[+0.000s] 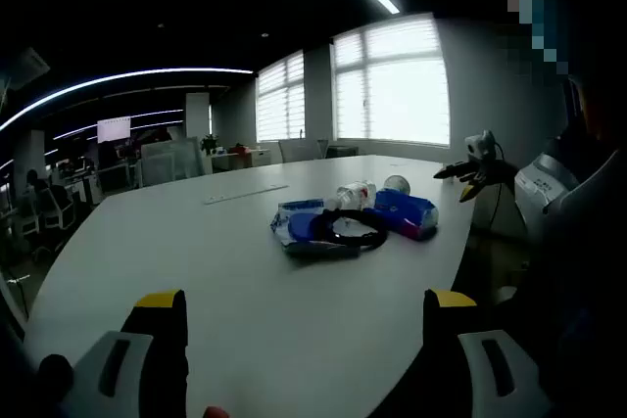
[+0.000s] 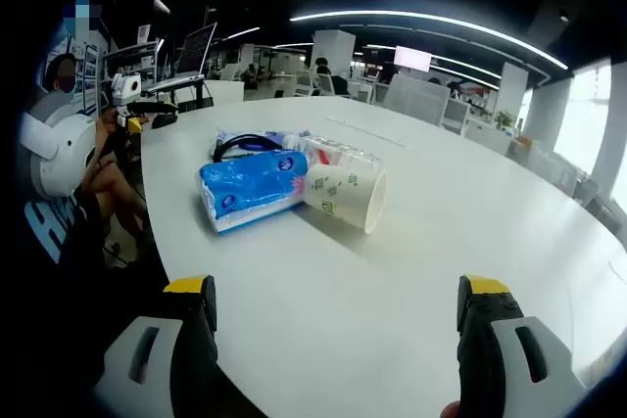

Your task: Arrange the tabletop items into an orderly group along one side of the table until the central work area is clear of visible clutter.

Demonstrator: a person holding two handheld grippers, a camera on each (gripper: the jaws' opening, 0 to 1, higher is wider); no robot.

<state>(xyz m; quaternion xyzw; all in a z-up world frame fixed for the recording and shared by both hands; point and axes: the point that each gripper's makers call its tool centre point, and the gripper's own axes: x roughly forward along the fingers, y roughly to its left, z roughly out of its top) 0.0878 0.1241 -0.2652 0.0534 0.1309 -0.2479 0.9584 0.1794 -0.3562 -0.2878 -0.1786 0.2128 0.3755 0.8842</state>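
Ahead of your right gripper [image 2: 333,315], jaws apart and empty, lie a paper cup [image 2: 345,196] and blue tissue pack [image 2: 253,186] on the surface [image 2: 441,242]; your left gripper [image 1: 306,325] is likewise spread.

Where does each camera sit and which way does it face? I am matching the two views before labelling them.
Left gripper view: rides on the left tongs, open, looking across the white table at the item pile, windows behind; the other tongs show at right.
Right gripper view: rides on the right tongs, open, looking across the table at the blue tissue pack and tipped paper cup, office behind.
Shared: the same pile, seen from opposite sides.
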